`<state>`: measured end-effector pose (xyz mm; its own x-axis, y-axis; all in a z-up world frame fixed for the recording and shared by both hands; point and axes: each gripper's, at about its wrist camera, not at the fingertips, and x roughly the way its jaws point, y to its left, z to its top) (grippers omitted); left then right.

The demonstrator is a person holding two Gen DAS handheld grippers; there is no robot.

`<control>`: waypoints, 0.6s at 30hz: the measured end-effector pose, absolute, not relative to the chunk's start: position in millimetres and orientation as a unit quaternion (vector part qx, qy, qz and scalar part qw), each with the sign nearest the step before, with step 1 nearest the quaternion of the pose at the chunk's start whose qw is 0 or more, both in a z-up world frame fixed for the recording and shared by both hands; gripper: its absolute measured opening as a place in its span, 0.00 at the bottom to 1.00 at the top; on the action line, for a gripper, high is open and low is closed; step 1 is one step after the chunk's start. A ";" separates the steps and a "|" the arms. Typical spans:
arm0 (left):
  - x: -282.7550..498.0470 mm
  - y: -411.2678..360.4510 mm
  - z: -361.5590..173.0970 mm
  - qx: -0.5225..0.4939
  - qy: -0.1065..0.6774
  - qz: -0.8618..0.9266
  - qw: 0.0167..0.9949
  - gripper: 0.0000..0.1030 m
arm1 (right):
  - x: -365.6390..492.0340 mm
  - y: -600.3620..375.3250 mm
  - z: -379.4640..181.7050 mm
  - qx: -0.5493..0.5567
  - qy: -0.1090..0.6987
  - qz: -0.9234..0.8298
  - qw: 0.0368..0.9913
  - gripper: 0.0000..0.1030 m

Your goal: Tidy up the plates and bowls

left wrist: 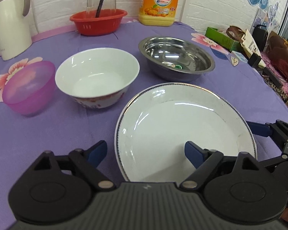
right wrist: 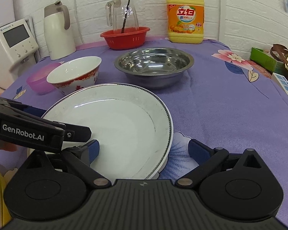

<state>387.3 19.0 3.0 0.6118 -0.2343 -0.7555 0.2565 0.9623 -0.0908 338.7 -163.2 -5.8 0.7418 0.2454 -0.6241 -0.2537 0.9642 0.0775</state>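
Both my left gripper [left wrist: 146,153] and right gripper [right wrist: 144,149] were spread open, straddling the white plate's [left wrist: 182,115] rim. I judged it glazed, slippery and breakable; the rim was the hold.

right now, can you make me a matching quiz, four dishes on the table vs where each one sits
Things:
1. plate
2. steel bowl
3. pink bowl
4. red basket

Places:
A. back by the wall, with the glass jug standing in it
B. nearest, between the two open grippers
C. far left, beside the white bowl
D. just behind the plate, in front of the soap bottle

Pairs: 1-B, 2-D, 3-C, 4-A
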 end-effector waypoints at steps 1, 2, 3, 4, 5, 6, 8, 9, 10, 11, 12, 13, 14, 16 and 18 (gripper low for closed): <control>387.2 18.6 3.2 0.020 0.423 -0.133 0.896 0.84 | 336.8 -163.5 -5.1 -0.011 0.338 0.138 0.931 1.00; 387.1 19.2 3.2 0.022 0.425 -0.132 0.895 0.84 | 336.1 -165.7 -4.1 -0.008 0.341 0.140 0.929 1.00; 387.4 20.4 2.9 0.020 0.424 -0.132 0.896 0.84 | 335.3 -169.4 -3.1 0.001 0.344 0.139 0.929 1.00; 387.9 21.0 2.7 0.019 0.423 -0.131 0.896 0.84 | 335.3 -172.0 -2.5 0.007 0.346 0.137 0.928 1.00; 388.7 22.0 2.1 0.016 0.422 -0.127 0.898 0.84 | 335.4 -171.3 -2.7 0.002 0.348 0.134 0.928 1.00; 389.0 21.3 1.8 0.016 0.420 -0.126 0.899 0.84 | 335.5 -168.4 -3.0 -0.008 0.350 0.131 0.927 1.00; 388.0 16.6 1.3 0.022 0.416 -0.132 0.899 0.79 | 333.6 -160.9 -3.6 -0.013 0.351 0.133 0.927 1.00; 386.4 13.4 3.1 0.021 0.415 -0.152 0.897 0.65 | 332.5 -155.6 -3.5 -0.018 0.350 0.141 0.926 1.00; 385.6 10.2 4.8 0.019 0.421 -0.159 0.893 0.62 | 329.9 -147.7 -2.9 -0.023 0.351 0.158 0.923 1.00; 385.8 9.2 5.6 0.014 0.426 -0.156 0.891 0.62 | 327.0 -138.9 -2.0 -0.033 0.354 0.159 0.921 1.00; 385.9 10.6 5.2 0.010 0.426 -0.153 0.892 0.62 | 325.3 -135.4 -1.5 -0.034 0.354 0.148 0.923 1.00; 385.7 12.3 5.2 0.007 0.425 -0.151 0.892 0.57 | 324.9 -137.4 -1.1 -0.022 0.355 0.152 0.922 1.00; 384.4 14.1 5.7 0.002 0.426 -0.152 0.892 0.54 | 323.7 -141.8 -0.4 -0.011 0.352 0.157 0.923 1.00; 380.1 15.4 7.1 -0.006 0.429 -0.157 0.890 0.53 | 321.1 -147.9 2.0 0.002 0.354 0.153 0.923 1.00; 373.2 11.1 9.1 0.003 0.422 -0.157 0.893 0.53 | 316.7 -149.5 3.7 0.005 0.355 0.151 0.923 1.00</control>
<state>373.2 11.1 9.1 0.5946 -0.2769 -0.7549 0.2823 0.9510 -0.1264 316.7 -149.5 3.7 0.7025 0.2820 -0.6535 -0.2755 0.9543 0.1156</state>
